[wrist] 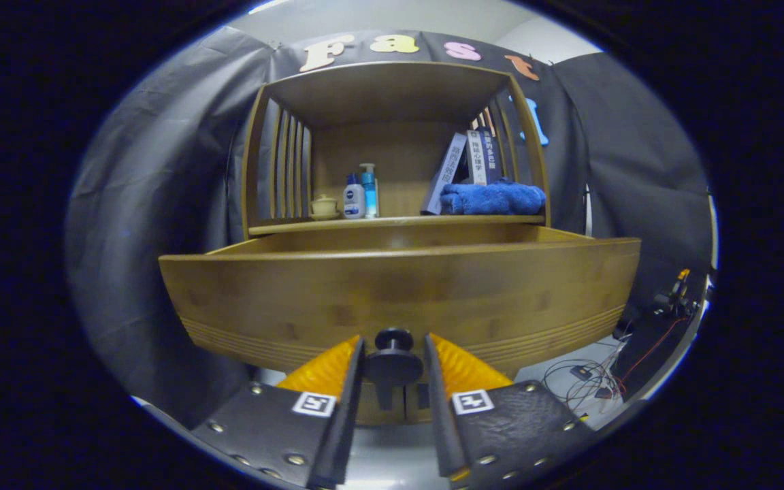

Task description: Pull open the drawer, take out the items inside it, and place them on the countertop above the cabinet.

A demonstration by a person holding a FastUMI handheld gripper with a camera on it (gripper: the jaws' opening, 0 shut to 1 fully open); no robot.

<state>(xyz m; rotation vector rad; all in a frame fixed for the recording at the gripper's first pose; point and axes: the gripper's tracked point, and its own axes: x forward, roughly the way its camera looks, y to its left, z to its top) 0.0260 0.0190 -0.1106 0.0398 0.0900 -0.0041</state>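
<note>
So the drawer point(399, 299) is pulled out toward the camera, and its knob point(393, 340) sits dead center on the front, right between the two fingers of the hand-held gripper point(393, 357), one finger at its 9 o'clock, the other at 3. Can't tell if they're actually touching it. Behind and above the drawer, at 12 o'clock, is the worktop point(399, 220). On it, over at 11 o'clock: a small cup point(324, 206), then two bottles point(361, 195) just beside it on the right. At 1 o'clock a folded towel point(493, 198) lies in front of some books point(468, 167) leaning behind it. Cables point(586, 378) lie on the floor down at 4 o'clock.
</note>
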